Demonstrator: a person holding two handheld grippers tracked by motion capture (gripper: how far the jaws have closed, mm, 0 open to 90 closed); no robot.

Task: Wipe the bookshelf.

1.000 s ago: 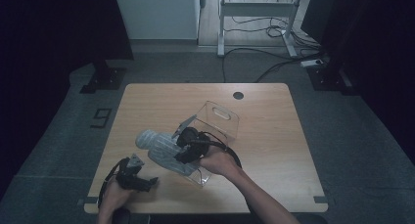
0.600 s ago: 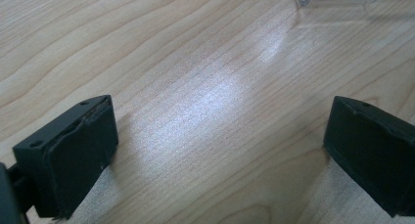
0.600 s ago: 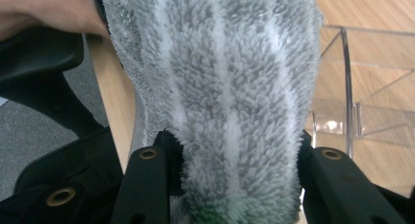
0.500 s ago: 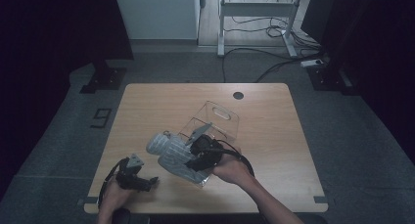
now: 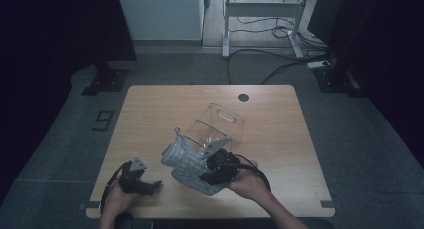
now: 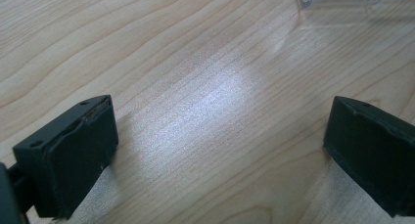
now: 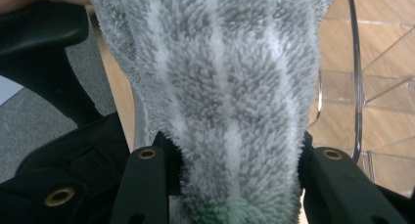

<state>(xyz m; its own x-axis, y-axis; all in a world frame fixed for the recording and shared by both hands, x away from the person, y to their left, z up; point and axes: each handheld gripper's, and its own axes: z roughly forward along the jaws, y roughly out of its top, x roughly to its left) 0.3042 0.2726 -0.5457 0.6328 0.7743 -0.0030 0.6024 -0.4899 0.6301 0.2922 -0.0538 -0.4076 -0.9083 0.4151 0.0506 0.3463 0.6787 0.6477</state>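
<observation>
Towel (image 5: pixel 187 161), grey and striped, is pinched between the jaws of the right gripper (image 5: pixel 216 171) and has moved toward the near edge, away from the clear bin (image 5: pixel 220 126). Probably it goes onto the table (image 5: pixel 280 154) next. Left gripper (image 5: pixel 142 181) rests spread, holding nothing.

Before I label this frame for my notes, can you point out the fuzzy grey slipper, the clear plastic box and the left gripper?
slipper (image 5: pixel 187 161): high view, middle of its striped upper.
clear box (image 5: pixel 227 118): high view, upper wall by the handle slot.
left gripper (image 5: pixel 156 185): high view, between its open jaw tips.
</observation>
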